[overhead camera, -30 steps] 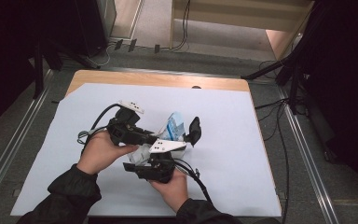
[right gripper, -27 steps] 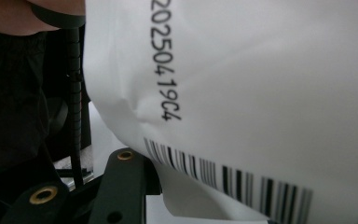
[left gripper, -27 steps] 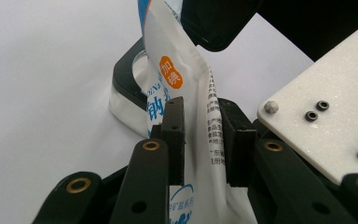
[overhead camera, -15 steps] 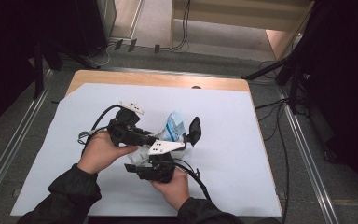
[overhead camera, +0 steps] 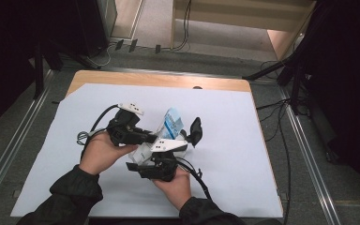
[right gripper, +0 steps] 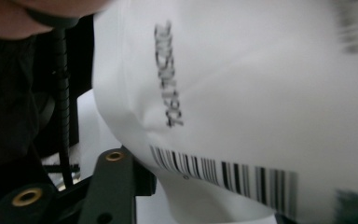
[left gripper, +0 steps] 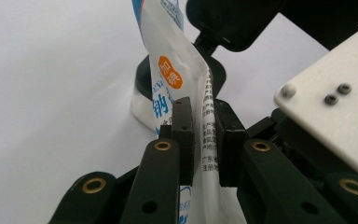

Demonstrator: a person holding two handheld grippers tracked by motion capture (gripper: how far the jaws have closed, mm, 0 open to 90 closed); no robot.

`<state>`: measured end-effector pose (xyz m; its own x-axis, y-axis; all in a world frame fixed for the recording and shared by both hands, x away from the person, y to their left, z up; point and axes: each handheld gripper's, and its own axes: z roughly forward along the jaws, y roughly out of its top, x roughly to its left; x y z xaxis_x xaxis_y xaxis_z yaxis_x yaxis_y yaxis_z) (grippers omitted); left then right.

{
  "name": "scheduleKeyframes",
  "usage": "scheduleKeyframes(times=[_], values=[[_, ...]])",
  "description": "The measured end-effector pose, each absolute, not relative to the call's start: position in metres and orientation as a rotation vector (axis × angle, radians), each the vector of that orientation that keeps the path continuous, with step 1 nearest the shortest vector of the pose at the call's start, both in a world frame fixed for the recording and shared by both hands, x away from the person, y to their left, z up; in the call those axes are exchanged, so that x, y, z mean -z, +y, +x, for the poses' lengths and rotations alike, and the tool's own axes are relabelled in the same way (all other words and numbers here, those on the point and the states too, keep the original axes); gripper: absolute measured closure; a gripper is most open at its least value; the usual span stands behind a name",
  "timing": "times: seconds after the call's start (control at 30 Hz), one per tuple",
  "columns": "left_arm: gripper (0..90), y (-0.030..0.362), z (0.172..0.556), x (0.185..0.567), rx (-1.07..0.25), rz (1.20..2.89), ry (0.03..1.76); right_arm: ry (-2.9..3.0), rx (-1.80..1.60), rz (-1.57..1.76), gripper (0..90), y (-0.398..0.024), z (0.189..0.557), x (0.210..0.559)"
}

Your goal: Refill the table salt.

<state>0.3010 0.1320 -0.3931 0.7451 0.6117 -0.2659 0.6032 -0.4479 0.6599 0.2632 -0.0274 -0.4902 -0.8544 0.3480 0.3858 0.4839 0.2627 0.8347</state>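
Here, nearest to me, my right hand [overhead camera: 176, 180] holds the right tool [overhead camera: 187, 138] low over the near middle of the worktop [overhead camera: 243, 154], which is covered by a pale sheet. In the right tool's view a white pouch [right gripper: 242, 102] presses right up against the lens, its barcode and blurred print plain to read; one black jaw rises at the lower left beside the pouch's edge, and the other I cannot make out. Those jaws have just been opening, and I cannot tell from what shows whether they press on the pouch.

Just beyond and to the left, my left hand [overhead camera: 103, 152] carries the left tool [left gripper: 204, 140]. Its jaws have just been closing, and in its own view the two black pads are clenched on the lower part of the pouch [left gripper: 186, 88], one on each face, with the printed plastic pinched flat between them. The pouch stands up from that grip, white with blue lettering and an orange badge.

Farther on, in the high view, the pouch's blue and white top [overhead camera: 171, 124] rises between the two tools, above the sheet. Behind it the sheet runs to the bare wooden far edge of the worktop.
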Motion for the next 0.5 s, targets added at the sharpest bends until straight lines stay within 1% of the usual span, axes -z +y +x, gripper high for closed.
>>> scheduleKeyframes(times=[0.1,0.5], values=[[82.9,0.1324,0.3004,0.394,-0.01,2.174,0.91,-2.392,1.646,-0.813,60.2,-0.029,0.2656,0.4916],[77.9,0.1392,0.3065,0.3996,0.072,2.133,0.915,-2.475,1.629,-0.789,63.0,-0.0265,0.2615,0.5005]])
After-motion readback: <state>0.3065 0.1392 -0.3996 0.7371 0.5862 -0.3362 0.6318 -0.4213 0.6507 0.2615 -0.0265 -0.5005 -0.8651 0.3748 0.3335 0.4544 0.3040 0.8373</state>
